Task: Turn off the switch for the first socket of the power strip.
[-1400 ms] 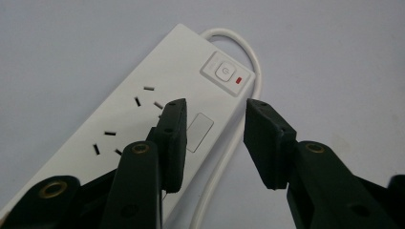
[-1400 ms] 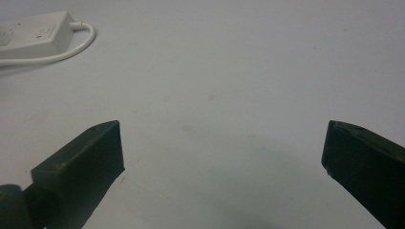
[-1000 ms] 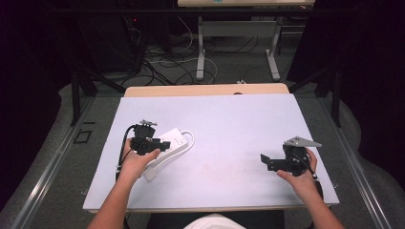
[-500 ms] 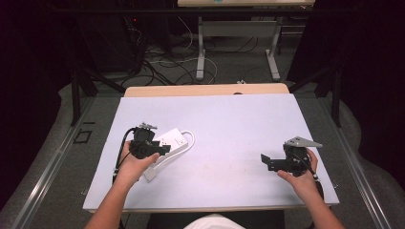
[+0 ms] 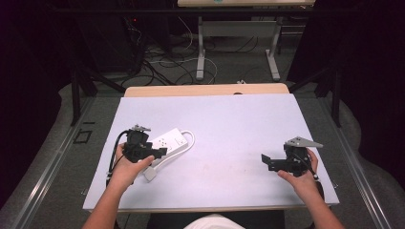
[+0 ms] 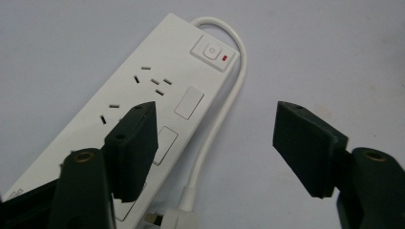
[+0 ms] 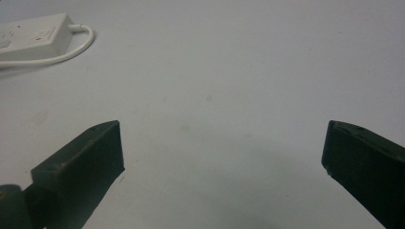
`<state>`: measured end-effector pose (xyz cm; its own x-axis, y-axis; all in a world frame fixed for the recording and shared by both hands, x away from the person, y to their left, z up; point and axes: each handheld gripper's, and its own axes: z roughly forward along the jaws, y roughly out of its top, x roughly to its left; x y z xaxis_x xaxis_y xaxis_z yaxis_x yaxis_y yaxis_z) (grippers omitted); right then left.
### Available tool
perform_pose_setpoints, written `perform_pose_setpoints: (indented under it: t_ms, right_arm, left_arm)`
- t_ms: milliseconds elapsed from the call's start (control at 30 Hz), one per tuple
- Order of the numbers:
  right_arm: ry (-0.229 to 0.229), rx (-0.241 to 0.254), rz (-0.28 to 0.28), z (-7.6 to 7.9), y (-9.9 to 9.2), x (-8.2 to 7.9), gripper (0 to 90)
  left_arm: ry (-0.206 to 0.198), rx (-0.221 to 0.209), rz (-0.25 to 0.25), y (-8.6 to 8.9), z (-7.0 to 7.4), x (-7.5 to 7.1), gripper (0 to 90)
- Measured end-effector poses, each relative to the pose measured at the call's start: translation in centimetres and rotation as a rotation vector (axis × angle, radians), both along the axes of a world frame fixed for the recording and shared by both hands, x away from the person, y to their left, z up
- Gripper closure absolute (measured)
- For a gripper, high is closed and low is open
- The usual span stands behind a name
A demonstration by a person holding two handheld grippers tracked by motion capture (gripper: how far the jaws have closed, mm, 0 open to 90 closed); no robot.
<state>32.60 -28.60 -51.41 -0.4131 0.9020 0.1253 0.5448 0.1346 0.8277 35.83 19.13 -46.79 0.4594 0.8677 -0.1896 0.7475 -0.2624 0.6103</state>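
A white power strip [image 5: 170,141] lies flat on the left half of the white table, its cable [image 6: 230,98] looping back along its side to a plug [image 5: 149,174]. It has a switch with a red light [image 6: 213,51] at its far end. My left gripper [image 5: 161,151] hovers over the strip's near end. Its jaws have just been opening and now stand open [image 6: 215,114], one over the strip's body, with the cable below the gap and untouched. My right gripper [image 5: 265,161] rests at the right side, open [image 7: 222,129] over bare table. The strip [image 7: 33,32] lies far off in its view.
The white tabletop [image 5: 229,124] ends in a wooden strip [image 5: 205,89] at the far edge. Beyond it, cables and metal table legs [image 5: 201,52] stand on the floor. Dark frames flank both sides.
The left gripper has shifted slightly toward the near edge over the power strip. The right gripper and the strip have stayed put.
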Motion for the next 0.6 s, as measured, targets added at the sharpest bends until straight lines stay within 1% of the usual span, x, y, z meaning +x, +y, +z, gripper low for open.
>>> perform_pose_setpoints:
  t_ms: [100,133,167,233,300,367,433,500,600]
  right_arm:
    - [-0.003,-0.003,0.001,0.0,0.0,0.0,0.0]
    - [-0.003,-0.003,0.002,0.0,0.0,0.0,0.0]
    - [-0.003,-0.003,0.002,0.0,0.0,0.0,0.0]
    - [-0.002,-0.002,0.001,0.0,0.0,0.0,0.0]
    - [-0.003,-0.005,0.002,0.0,-0.1,0.0,0.0]
    - [-0.002,-0.003,0.001,0.0,0.0,0.0,0.0]
    - [-0.003,-0.005,0.002,0.0,0.0,0.0,0.0]
    - [-0.002,-0.005,0.001,0.0,0.0,0.0,0.0]
    - [-0.002,-0.002,-0.001,0.0,-0.1,0.0,0.0]
  left_arm:
    - [-0.011,-0.019,0.012,0.4,0.1,-0.2,22.7]
    - [-0.015,-0.022,0.016,0.5,0.1,-0.3,21.0]
    - [-0.015,-0.033,0.024,0.6,0.1,-0.3,19.3]
    - [-0.029,-0.037,0.021,0.9,0.2,-0.4,15.6]
    - [-0.042,-0.046,0.036,1.0,0.3,-0.6,13.2]
    - [-0.052,-0.042,0.041,1.1,0.4,-0.7,4.5]
    - [-0.068,-0.042,0.055,1.2,0.4,-0.8,0.0]
    - [-0.085,-0.039,0.072,1.4,0.5,-0.9,0.0]
    - [-0.090,-0.052,0.082,1.8,0.5,-1.0,0.0]
